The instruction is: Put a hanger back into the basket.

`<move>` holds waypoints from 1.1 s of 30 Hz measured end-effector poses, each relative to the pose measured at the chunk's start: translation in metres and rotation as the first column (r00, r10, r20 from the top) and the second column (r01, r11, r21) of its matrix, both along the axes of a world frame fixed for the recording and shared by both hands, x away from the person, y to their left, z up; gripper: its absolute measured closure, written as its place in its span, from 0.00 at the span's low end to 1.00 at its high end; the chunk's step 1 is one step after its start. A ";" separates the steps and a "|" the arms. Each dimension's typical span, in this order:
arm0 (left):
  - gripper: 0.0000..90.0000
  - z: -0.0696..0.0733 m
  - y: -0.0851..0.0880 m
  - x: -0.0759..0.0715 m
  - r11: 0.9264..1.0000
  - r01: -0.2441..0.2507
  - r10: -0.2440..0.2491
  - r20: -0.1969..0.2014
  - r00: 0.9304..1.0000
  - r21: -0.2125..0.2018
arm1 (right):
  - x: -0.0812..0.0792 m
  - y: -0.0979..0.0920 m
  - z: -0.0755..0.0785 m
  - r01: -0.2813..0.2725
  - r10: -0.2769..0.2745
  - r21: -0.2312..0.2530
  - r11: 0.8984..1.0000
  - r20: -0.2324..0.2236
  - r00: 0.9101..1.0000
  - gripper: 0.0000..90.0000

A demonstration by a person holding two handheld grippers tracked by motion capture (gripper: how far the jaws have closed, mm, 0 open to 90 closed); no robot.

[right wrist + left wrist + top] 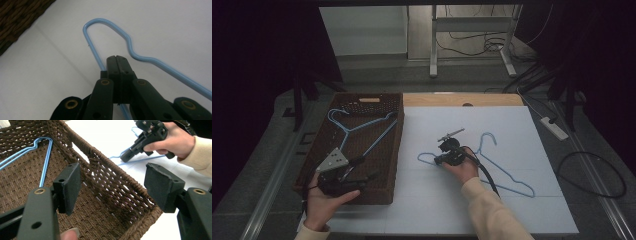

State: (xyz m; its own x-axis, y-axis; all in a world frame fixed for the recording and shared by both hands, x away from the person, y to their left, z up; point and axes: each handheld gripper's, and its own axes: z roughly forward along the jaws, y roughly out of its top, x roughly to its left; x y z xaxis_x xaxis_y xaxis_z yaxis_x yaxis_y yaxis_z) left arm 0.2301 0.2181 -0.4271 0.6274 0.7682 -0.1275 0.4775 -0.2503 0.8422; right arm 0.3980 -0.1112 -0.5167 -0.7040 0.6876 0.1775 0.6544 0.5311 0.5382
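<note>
Right gripper: jaws pinching the hanger's wire near its left shoulder bend.
Hanger: flat on the white table, right of the basket.
Left gripper: jaws spread, over the basket's near end.

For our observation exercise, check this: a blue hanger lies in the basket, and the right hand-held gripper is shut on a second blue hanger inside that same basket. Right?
Not quite. The right hand-held gripper is shut on a hanger lying on the white table, outside the basket, as the high view shows.

The right gripper hides part of the blue hanger's wire; the basket runs past the frame.
</note>
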 end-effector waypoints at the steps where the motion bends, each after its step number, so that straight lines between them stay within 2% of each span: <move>1: 0.34 0.000 0.000 0.000 1.000 0.000 0.000 -0.001 1.000 0.000 | -0.003 0.001 0.000 -0.012 0.012 0.000 1.000 -0.004 1.000 1.00; 8: 0.34 0.000 0.001 0.000 1.000 -0.004 0.004 -0.003 1.000 0.000 | -0.038 0.000 0.001 -0.107 0.107 0.004 0.994 -0.044 0.993 1.00; 12: 0.34 0.000 0.001 0.000 1.000 -0.003 0.003 -0.002 1.000 -0.001 | -0.050 -0.002 0.000 -0.136 0.136 0.010 0.991 -0.063 0.989 1.00; 14: 0.34 0.000 0.000 0.000 1.000 -0.001 0.001 -0.005 1.000 0.001 | -0.064 -0.004 0.000 -0.169 0.170 0.009 0.986 -0.068 0.983 1.00; 19: 0.34 0.000 0.000 0.000 1.000 -0.001 0.001 -0.005 1.000 0.000 | -0.079 -0.007 0.000 -0.200 0.201 0.021 0.980 -0.086 0.976 1.00; 21: 0.34 0.000 0.001 -0.001 1.000 -0.002 0.002 -0.004 1.000 -0.002 | -0.087 -0.009 0.000 -0.217 0.219 0.026 0.976 -0.094 0.971 1.00; 22: 0.34 0.000 0.001 -0.001 1.000 -0.002 0.002 -0.003 1.000 -0.001 | -0.095 -0.012 0.000 -0.236 0.238 0.029 0.971 -0.102 0.966 1.00; 24: 0.34 0.000 0.000 -0.001 1.000 -0.002 0.002 -0.003 1.000 -0.002 | -0.100 -0.013 0.000 -0.245 0.247 0.028 0.969 -0.101 0.964 1.00; 25: 0.34 0.000 0.000 -0.001 1.000 -0.002 0.002 -0.005 1.000 -0.001 | -0.108 -0.016 0.000 -0.256 0.258 0.029 0.966 -0.105 0.960 1.00; 33: 0.34 -0.001 0.000 0.000 1.000 0.001 -0.001 -0.011 1.000 -0.007 | -0.126 -0.028 0.000 -0.290 0.294 0.043 0.956 -0.119 0.949 1.00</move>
State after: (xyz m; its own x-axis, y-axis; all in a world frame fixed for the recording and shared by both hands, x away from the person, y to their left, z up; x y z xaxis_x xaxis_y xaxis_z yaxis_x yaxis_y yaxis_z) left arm 0.2300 0.2176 -0.4281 0.6266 0.7666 -0.1403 0.4869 -0.2445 0.8386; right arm 0.2719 -0.1394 -0.5166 -0.8450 0.4496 0.2895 0.5345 0.6963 0.4791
